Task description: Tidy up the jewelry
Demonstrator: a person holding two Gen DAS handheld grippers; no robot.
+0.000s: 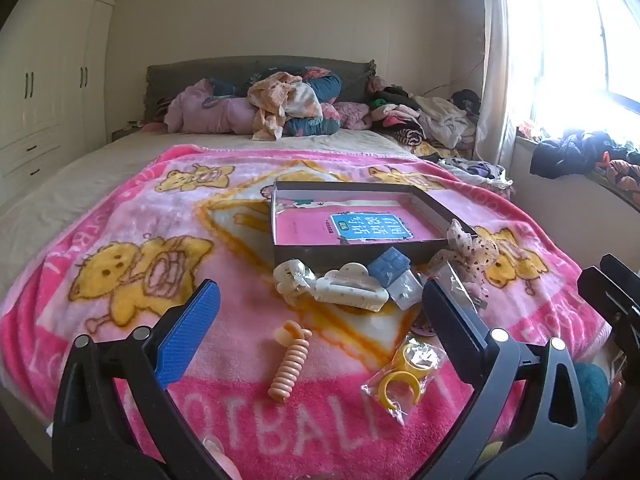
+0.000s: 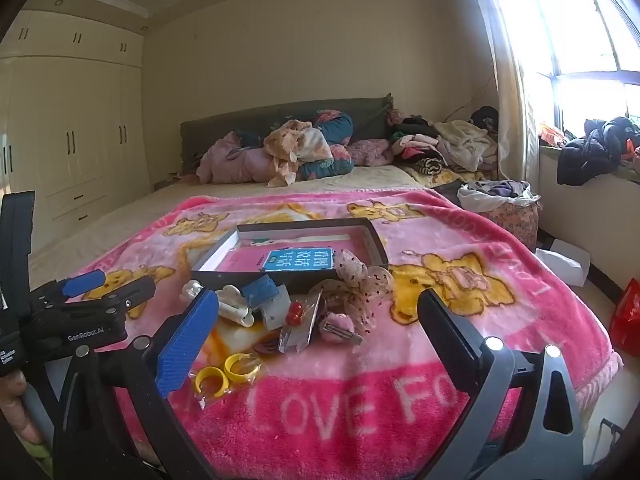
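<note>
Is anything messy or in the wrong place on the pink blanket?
Yes. The hair clips, the dotted bow, the spiral hair tie and the bagged yellow rings lie scattered on the blanket, outside the open box, which holds only a pink book.

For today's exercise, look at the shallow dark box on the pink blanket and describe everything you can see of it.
The shallow dark box is rectangular, lidless, with low dark walls and a pale inner rim, seemingly cardboard. It lies flat on the pink blanket. Inside lies a pink book with a blue title panel. Hair clips crowd its near wall, and a dotted sheer bow rests against its near right corner.
</note>
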